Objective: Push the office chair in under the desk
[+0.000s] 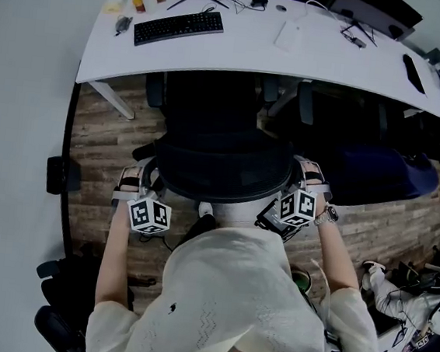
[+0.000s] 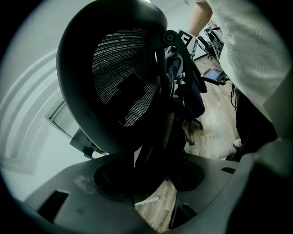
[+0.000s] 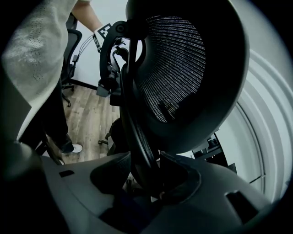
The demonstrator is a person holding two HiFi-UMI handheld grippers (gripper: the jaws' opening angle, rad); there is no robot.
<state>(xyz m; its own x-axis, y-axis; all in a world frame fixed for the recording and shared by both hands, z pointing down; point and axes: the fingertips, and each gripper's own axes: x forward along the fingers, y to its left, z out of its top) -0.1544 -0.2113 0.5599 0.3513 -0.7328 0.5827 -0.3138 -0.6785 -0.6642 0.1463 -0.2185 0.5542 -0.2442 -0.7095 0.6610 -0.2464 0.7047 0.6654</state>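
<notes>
So the black office chair (image 1: 222, 156) is parked right in front of the white worktop (image 1: 241, 52). Its seat end is already tucked under the worktop's front edge, while the backrest (image 1: 224, 172) sticks out toward the person over the wood floor (image 1: 103, 132).

The person in the white sweater (image 1: 238, 298) has a gripper on each side of that backrest. The left gripper (image 1: 147, 185) sits at the backrest's left rim. In the left gripper view the mesh back (image 2: 123, 82) fills most of the frame, and the dark frame edge runs down between the left gripper's (image 2: 151, 178) jaws. They stand fairly wide but look clamped onto it.

Same deal on the other side. The right gripper (image 1: 297, 183) is at the right rim. In the right gripper view a black frame strut (image 3: 137, 137) drops straight in between the right gripper's (image 3: 146, 178) jaws, which look closed on it.

Both grippers angle downward toward the chair.

On the worktop there's a black keyboard (image 1: 178, 27) toward the left, well away from the chair. Another dark chair (image 1: 377, 168) sits just to the right, also partly under the worktop.
</notes>
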